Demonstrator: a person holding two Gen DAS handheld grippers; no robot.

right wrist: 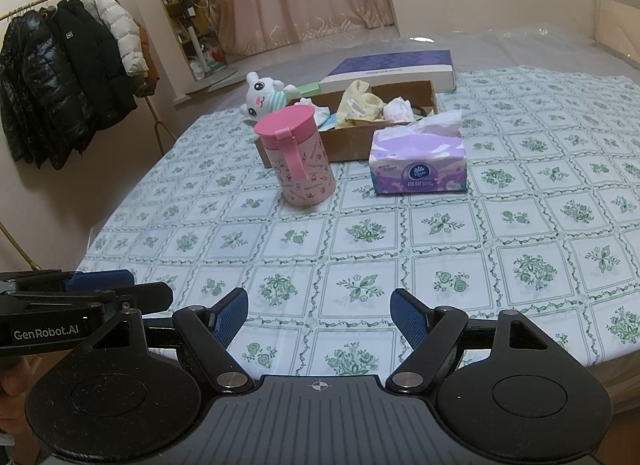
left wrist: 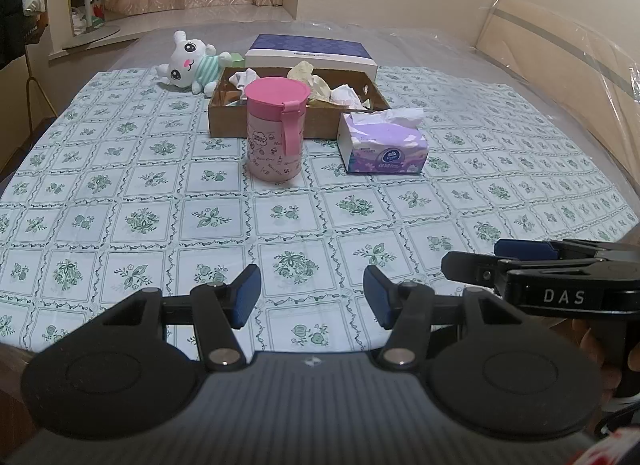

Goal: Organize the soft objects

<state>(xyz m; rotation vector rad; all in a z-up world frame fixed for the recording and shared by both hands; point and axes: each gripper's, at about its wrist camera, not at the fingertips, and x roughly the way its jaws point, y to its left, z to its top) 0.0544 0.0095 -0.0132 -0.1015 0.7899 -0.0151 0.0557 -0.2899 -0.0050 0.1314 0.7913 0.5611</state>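
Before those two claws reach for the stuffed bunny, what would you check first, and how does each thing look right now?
1. Left claw open and empty: ok.
2. Right claw open and empty: ok.
3. Plush bunny in plain view beside the cardboard box, nothing on it: ok.
4. Direct path to the bunny: not ok; the pink cup stands in front of the box.
5. Room in the box: cannot tell; crumpled cloths already lie inside.
6. Tissue pack clear of the bunny: ok.
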